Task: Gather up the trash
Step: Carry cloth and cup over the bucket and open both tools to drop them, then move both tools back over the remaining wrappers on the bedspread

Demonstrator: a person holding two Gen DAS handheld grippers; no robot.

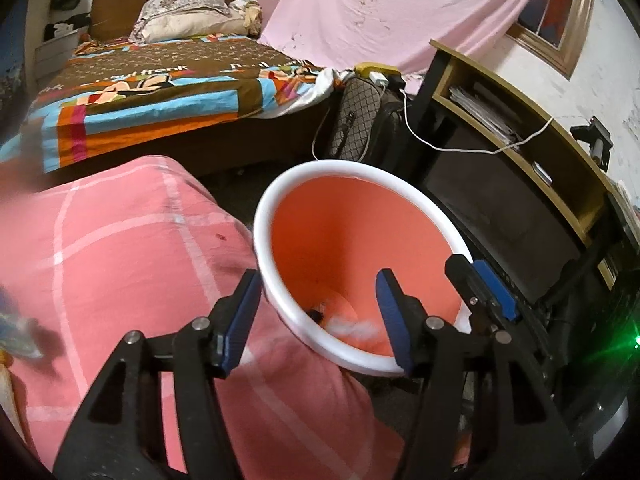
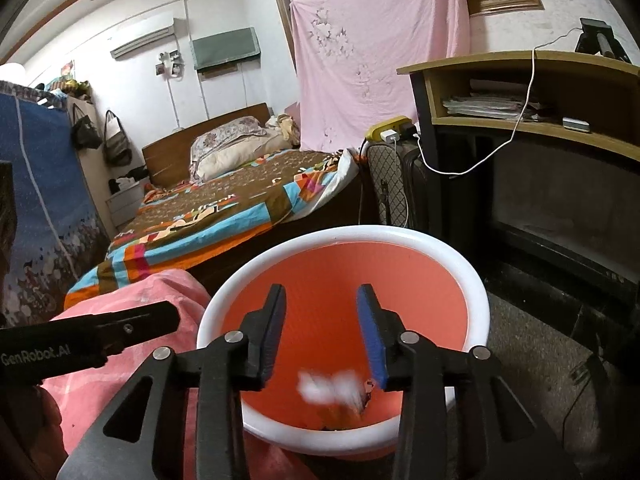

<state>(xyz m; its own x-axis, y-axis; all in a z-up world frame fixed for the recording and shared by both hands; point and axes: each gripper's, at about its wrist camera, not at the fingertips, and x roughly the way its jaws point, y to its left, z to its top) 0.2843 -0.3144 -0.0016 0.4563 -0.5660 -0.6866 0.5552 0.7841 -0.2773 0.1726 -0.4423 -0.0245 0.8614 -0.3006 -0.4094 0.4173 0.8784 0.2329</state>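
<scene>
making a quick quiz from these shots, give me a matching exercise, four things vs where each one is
Things:
1 white tissue
2 right gripper
3 patterned bag
4 papers

Places:
a on the desk shelf
b over the bin's mouth
c inside the orange bin
d between bed and desk

Pairs: 1-c, 2-b, 3-d, 4-a

One orange bin (image 2: pixel 348 280), one white wad (image 2: pixel 328 388) inside, two claws, one bed (image 2: pixel 224 216), one desk (image 2: pixel 532 128)
</scene>
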